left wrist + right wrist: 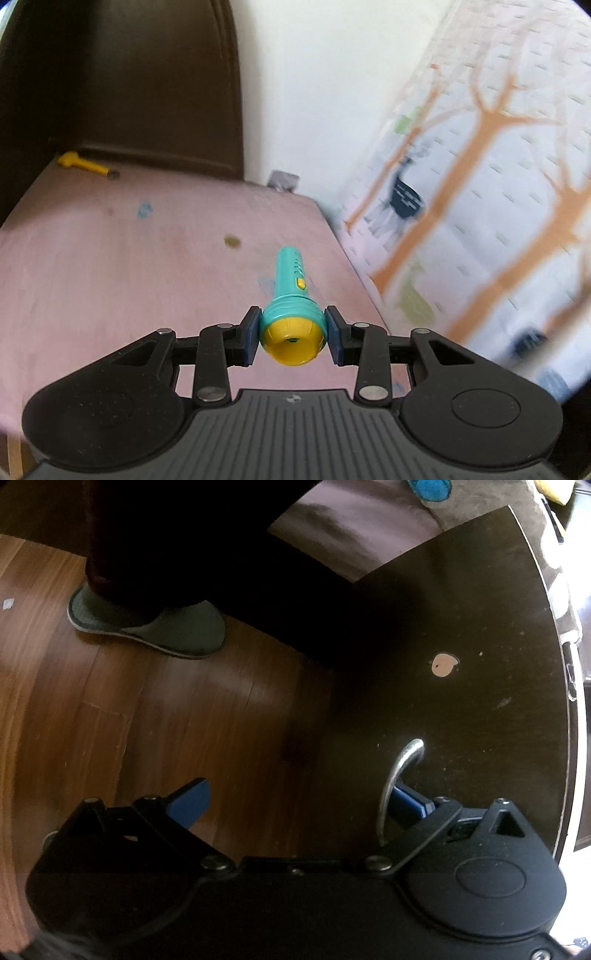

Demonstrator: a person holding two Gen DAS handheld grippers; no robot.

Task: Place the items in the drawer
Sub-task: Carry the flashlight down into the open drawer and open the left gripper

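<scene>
Left wrist view: left gripper [291, 334] clamped on teal plastic toy flashlight with yellow head [291, 314], pads at the ribbed collar behind the head, barrel pointing away over the pink tabletop [110, 266]. Judged light, rigid, somewhat slick; the collar is the sensible hold. Yellow toy tool [83, 164] near far left corner.

Right wrist view: right gripper [303, 801] wide open, one blue pad hooked behind the curved metal handle [397, 779] of the dark wooden drawer front [461, 664]. Drawer interior not visible.
</scene>
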